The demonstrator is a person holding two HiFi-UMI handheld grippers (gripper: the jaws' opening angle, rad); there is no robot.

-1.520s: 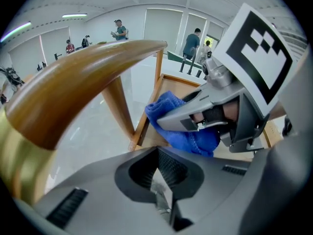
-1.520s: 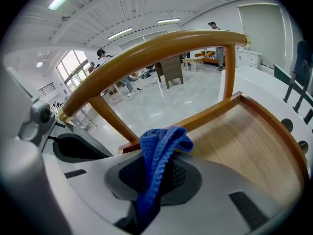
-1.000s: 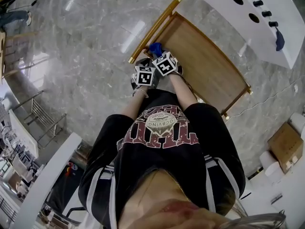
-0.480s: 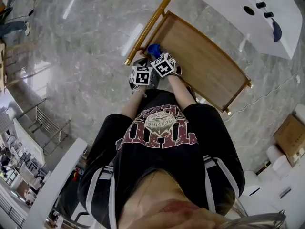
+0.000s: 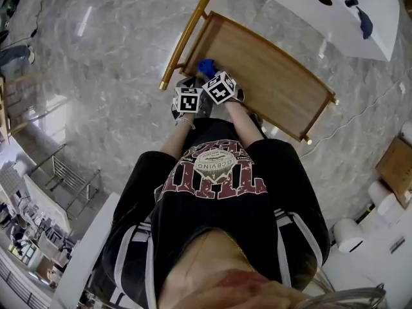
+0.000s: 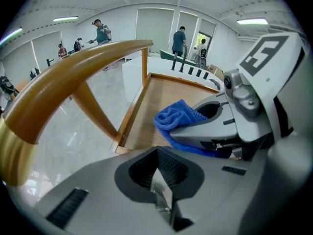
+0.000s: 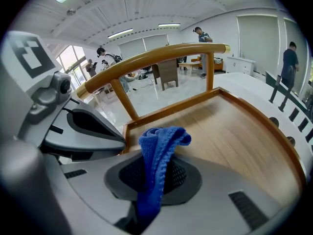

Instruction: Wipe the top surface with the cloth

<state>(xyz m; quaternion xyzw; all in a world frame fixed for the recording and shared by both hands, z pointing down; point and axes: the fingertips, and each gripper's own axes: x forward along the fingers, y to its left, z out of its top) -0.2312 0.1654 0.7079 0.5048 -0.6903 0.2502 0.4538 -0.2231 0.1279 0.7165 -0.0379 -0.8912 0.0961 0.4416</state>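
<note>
The blue cloth (image 7: 157, 153) is pinched in my right gripper (image 7: 154, 180), which is shut on it, and its free end bunches above the jaws. In the head view the cloth (image 5: 206, 67) sits over the wooden top surface (image 5: 270, 76) at the corner nearest the gold handle rail (image 5: 185, 37). My left gripper (image 6: 159, 182) is shut with nothing between its jaws. It hangs close beside the right gripper (image 6: 230, 126), just left of it and near the rail (image 6: 73, 82). The top surface (image 7: 234, 131) stretches away bare beyond the cloth.
A raised wooden rim (image 5: 318, 118) runs round the top. A white counter (image 5: 290, 2) with black items stands beyond it. A cardboard box (image 5: 396, 163) and paper rolls (image 5: 351, 234) lie at the right. Marble floor (image 5: 109, 76) lies to the left. Several people (image 6: 180, 40) stand far off.
The head view has shifted, so the table sits higher in the frame. Both grippers stay together, and the cloth now lies a little further in from the handle rail.
</note>
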